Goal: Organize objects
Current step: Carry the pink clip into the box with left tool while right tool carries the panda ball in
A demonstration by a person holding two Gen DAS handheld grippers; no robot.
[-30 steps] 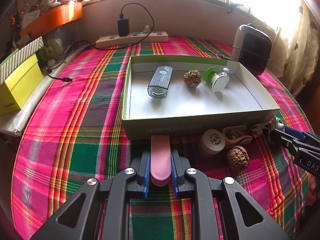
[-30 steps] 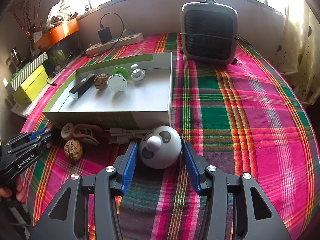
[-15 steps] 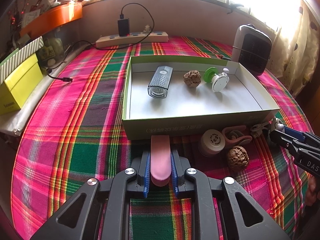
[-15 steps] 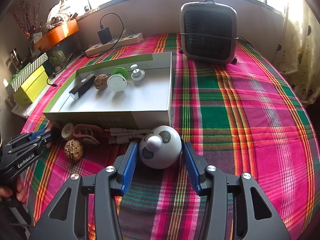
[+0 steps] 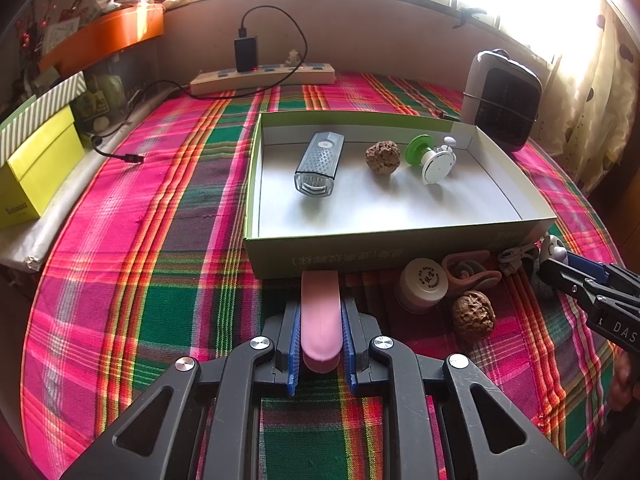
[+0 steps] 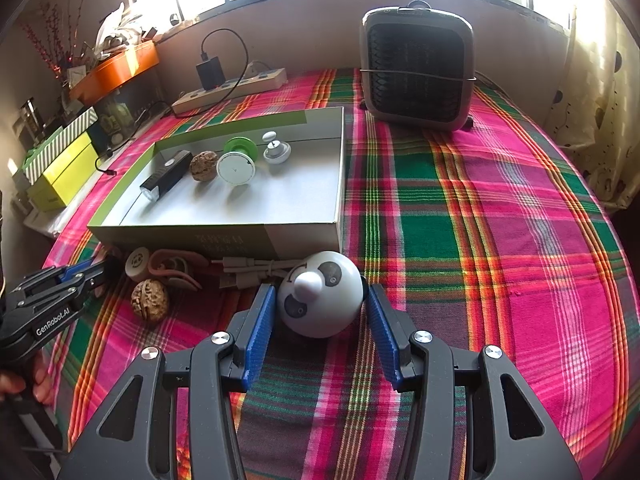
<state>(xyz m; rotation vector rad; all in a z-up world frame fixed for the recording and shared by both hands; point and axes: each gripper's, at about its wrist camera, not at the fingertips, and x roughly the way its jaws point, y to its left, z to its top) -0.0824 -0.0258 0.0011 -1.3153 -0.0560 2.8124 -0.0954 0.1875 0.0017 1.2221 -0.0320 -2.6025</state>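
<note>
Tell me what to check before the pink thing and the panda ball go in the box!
1. Left gripper shut on the pink bar: ok.
2. Right gripper pads touching the panda ball: cannot tell, they sit close on both sides.
3. Bare floor in the box for both: ok, the front half is free.
4. Bike light, rough nut and green-and-white spool out of the way: ok, at the back.
5. Cable clear of the ball: not ok, right beside it.
</note>
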